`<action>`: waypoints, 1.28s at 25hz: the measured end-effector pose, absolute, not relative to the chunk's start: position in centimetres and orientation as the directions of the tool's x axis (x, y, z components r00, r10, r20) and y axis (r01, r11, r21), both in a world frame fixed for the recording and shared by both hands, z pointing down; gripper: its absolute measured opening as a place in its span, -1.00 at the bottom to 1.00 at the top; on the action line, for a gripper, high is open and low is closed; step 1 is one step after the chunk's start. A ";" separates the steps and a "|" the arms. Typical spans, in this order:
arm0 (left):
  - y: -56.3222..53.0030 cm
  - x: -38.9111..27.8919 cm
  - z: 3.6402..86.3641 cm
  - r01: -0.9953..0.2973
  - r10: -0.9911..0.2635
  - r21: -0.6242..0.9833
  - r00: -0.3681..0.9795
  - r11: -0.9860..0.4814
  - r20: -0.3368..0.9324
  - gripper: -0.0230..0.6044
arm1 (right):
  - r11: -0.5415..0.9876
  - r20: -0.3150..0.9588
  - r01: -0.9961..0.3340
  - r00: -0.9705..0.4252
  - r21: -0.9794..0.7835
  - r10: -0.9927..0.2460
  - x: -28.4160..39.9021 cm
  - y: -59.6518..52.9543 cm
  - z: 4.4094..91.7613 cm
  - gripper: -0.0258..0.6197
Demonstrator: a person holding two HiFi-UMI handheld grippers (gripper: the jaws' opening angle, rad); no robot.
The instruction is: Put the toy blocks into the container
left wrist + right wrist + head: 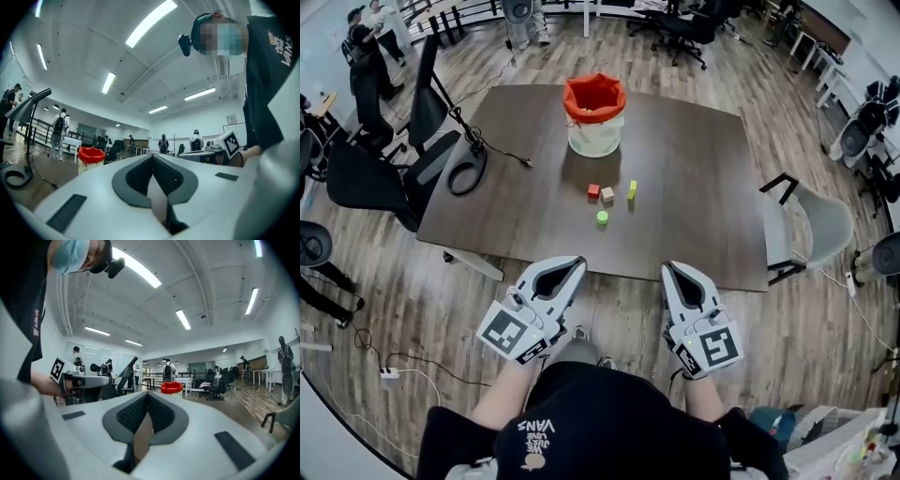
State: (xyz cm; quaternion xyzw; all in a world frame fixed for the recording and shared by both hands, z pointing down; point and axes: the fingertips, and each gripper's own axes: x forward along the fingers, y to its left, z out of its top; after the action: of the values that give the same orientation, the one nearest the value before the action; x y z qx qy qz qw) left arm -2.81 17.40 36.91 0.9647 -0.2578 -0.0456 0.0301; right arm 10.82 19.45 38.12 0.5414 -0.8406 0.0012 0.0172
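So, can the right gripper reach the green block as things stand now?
Probably yes. Only open tabletop lies between the right gripper and the green block; its shut jaws must open first.

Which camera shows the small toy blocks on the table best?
The head view: all four toy blocks lie in plain sight near the container. Both gripper views miss the blocks, catching just the container's red top.

Open-plan office: swivel chairs [366, 178], wood floor [619, 311], ceiling strip lights [150, 21].
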 end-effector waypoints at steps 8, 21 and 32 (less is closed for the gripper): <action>11.1 -3.9 36.4 -0.448 -0.453 0.081 0.889 -0.890 -0.069 -0.89 | 0.364 0.029 -0.931 -0.363 0.014 -0.931 9.6 13.7 37.5 -0.86; 4.4 -3.1 37.0 -0.418 -0.425 0.105 0.903 -0.903 -0.062 -0.89 | 0.339 0.056 -0.941 -0.338 0.011 -0.940 10.3 7.1 38.3 -0.86; -2.4 0.4 36.6 -0.474 -0.480 0.085 0.874 -0.877 -0.080 -0.89 | 0.417 0.034 -0.909 -0.416 0.026 -0.909 13.1 -0.6 37.8 -0.86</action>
State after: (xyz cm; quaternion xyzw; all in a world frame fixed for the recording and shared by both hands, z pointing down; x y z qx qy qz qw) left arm 0.42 -2.42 36.62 0.9674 -0.2465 -0.0493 0.0314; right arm 13.09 -0.64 37.78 0.5401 -0.8413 -0.0019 0.0213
